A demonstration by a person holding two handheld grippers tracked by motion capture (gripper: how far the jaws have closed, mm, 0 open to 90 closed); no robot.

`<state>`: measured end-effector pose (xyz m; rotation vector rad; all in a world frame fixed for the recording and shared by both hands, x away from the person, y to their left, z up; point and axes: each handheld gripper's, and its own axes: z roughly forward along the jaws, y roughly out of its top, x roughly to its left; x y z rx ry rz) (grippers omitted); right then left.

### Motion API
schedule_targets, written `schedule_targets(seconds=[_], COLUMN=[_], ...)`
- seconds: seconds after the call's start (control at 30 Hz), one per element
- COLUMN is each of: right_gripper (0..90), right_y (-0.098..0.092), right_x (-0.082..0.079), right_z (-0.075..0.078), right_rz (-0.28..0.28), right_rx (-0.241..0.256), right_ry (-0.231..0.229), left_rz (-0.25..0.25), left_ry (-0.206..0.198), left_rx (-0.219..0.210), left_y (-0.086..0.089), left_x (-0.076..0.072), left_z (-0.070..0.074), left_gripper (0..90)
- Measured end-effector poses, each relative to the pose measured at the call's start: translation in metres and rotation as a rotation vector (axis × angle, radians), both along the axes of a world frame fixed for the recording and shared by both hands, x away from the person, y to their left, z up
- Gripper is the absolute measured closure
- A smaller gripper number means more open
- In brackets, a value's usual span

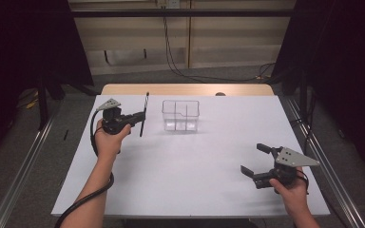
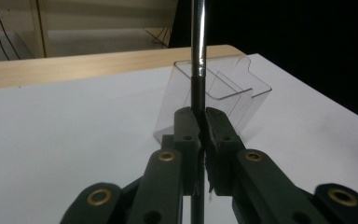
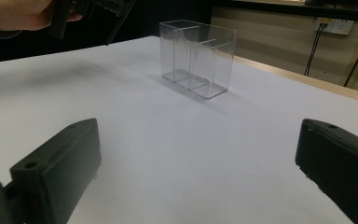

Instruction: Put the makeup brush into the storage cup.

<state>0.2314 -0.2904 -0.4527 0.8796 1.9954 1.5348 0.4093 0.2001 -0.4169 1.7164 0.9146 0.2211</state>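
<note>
— What have you got?
— One thin dark pen (image 1: 144, 114), upright, clamped between the fingers of my left gripper (image 1: 138, 117) above the tabletop (image 1: 195, 166), just left of one clear divided box (image 1: 180, 115).
— And your right gripper (image 1: 255, 160)?
— Fingers wide apart, empty, well away near the front right.

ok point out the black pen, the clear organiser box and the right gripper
black pen (image 2: 197, 56), left gripper view, on its shaft above the closed jaws
clear organiser box (image 1: 181, 115), high view, on its front wall
right gripper (image 1: 255, 160), high view, midway between its open fingertips
</note>
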Motion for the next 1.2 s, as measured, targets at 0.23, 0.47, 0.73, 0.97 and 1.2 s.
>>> schedule_targets(seconds=[0.23,0.47,0.73,0.97,1.2], right_gripper=[0.0,0.0,0.0,0.0,0.0], right_y=[0.000,0.000,0.000,0.000,-0.001], right_x=[0.000,0.000,0.000,0.000,0.000], right_z=[0.000,0.000,0.000,0.000,0.000], right_rz=[-0.003,0.001,0.003,0.006,0.004], right_rx=[0.002,-0.002,-0.001,-0.004,-0.004], right_ry=[0.001,0.001,0.001,0.004,0.000], left_rz=[0.023,0.036,0.026,0.022,0.023], left_ry=[-0.030,-0.060,-0.074,-0.084,-0.095], left_rx=[-0.054,-0.084,-0.114,-0.134,-0.146], left_y=[-0.005,-0.010,-0.019,-0.026,-0.030], left_x=[0.000,0.001,0.003,0.005,0.009], left_z=[0.002,0.005,0.009,0.012,0.015], left_gripper=[84.2,84.2,84.2,84.2,84.2])
